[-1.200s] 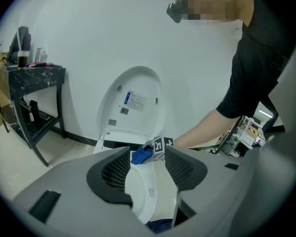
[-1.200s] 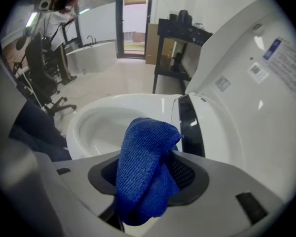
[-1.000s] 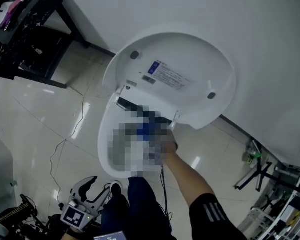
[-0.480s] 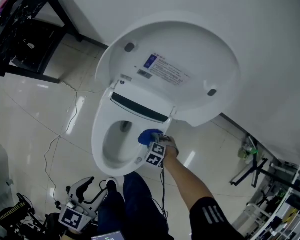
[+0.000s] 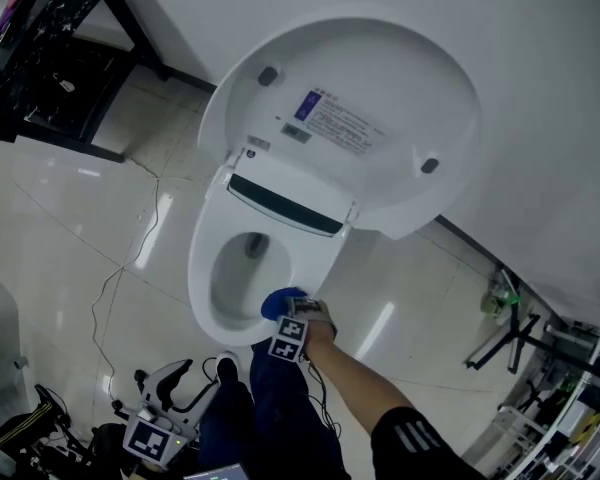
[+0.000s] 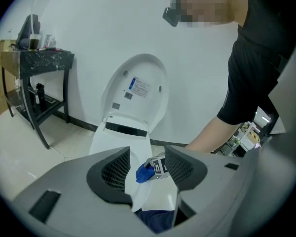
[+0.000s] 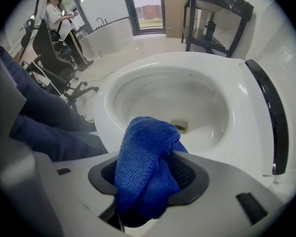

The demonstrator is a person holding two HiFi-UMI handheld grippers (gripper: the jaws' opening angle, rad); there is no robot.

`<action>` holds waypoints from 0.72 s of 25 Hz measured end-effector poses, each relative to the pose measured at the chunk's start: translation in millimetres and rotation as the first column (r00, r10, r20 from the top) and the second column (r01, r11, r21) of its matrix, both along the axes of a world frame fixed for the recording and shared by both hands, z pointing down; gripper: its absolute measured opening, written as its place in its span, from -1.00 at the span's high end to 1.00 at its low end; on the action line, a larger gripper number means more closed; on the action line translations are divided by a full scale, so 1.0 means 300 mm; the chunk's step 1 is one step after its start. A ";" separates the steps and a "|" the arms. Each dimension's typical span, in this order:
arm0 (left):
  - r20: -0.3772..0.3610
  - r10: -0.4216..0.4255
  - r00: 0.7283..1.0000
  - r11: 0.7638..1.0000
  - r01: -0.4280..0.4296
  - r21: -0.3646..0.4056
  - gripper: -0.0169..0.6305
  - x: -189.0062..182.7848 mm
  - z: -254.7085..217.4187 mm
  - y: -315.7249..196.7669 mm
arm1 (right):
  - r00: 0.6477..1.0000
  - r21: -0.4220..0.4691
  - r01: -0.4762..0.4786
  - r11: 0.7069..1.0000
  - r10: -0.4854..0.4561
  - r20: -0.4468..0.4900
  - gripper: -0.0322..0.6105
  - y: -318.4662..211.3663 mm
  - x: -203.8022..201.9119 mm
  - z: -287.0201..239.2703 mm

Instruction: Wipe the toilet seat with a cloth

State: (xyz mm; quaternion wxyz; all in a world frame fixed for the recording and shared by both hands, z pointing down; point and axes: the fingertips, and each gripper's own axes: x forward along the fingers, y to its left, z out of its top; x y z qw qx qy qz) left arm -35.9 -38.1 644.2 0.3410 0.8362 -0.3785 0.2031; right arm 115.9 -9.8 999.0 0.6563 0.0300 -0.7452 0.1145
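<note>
Blue cloth (image 7: 144, 162) is clamped in the R tool (image 5: 288, 318) and pressed, apparently, on the toilet seat (image 5: 202, 273) at its front rim. L tool (image 6: 147, 179) is held low near the floor, jaws apart, nothing gripped.

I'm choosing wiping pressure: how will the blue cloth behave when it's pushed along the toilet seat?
Probably floppy: the blue cloth bulges and folds over the jaws of the right tool, so it should bunch rather than stay flat. Its knitted texture likely drags a little on the glossy toilet seat. It looks light.
</note>
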 end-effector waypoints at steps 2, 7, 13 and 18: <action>0.003 -0.008 1.000 1.000 0.008 -0.002 0.25 -0.014 -0.001 0.025 | 1.000 -0.017 -0.007 1.000 0.007 0.020 0.15 0.045 -0.044 -0.001; 0.000 -0.031 1.000 0.999 0.031 -0.014 0.25 -0.042 0.007 0.081 | 0.995 -0.104 -0.041 0.994 0.050 0.089 0.15 0.179 -0.194 0.001; -0.005 -0.043 0.999 0.999 0.043 -0.003 0.25 -0.059 0.002 0.108 | 0.982 -0.221 -0.088 0.971 0.122 0.143 0.15 0.285 -0.327 0.011; 0.002 -0.055 0.998 0.998 0.055 0.026 0.25 -0.095 -0.030 0.127 | 0.944 -0.259 -0.209 0.943 0.264 0.199 0.15 0.229 -0.308 -0.030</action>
